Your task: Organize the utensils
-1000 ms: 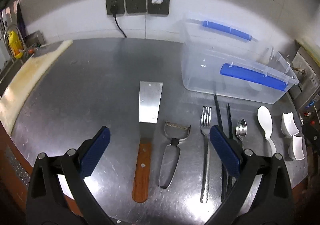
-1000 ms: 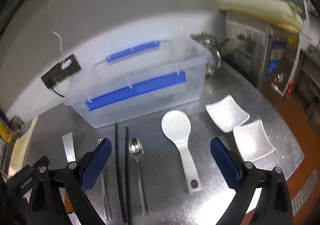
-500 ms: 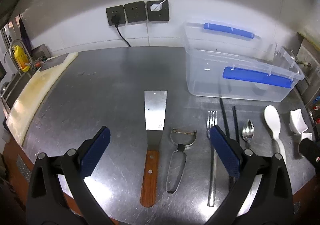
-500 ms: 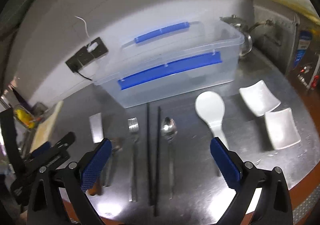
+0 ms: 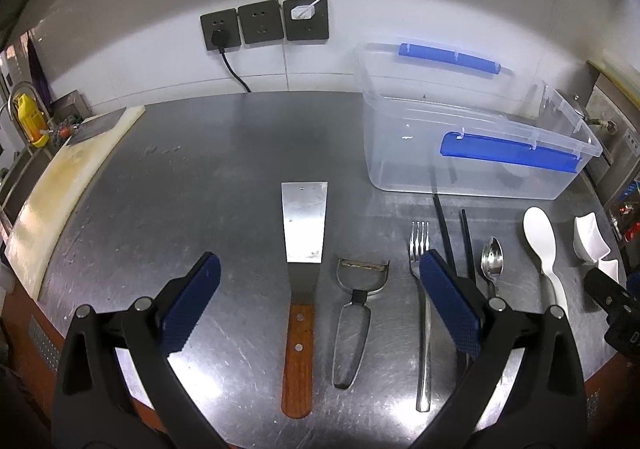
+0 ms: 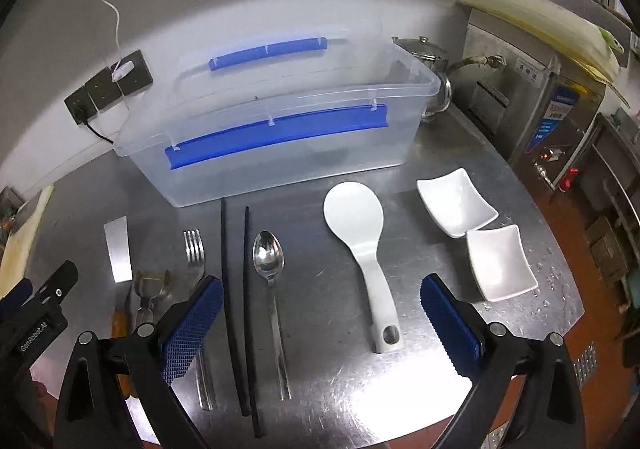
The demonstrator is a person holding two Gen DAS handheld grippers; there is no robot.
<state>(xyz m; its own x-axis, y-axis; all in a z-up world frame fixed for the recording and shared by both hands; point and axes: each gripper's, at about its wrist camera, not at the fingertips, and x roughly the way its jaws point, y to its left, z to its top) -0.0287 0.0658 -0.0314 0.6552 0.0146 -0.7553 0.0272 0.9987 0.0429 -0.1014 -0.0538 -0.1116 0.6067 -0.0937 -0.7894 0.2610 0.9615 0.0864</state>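
Overhead, wall sockets [image 5: 264, 26] sit above the steel counter [image 5: 192, 185].

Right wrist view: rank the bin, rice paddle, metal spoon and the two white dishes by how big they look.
1. Bin, by far the largest.
2. Rice paddle.
3. Metal spoon: about as long as the paddle but much slimmer.
4. The two white dishes, far dish and near dish, look alike; no ranking between them.

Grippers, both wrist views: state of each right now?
Left tool: open, holding nothing, above the wooden-handled steel spatula.
Right tool: open, holding nothing, above the white plastic rice paddle.
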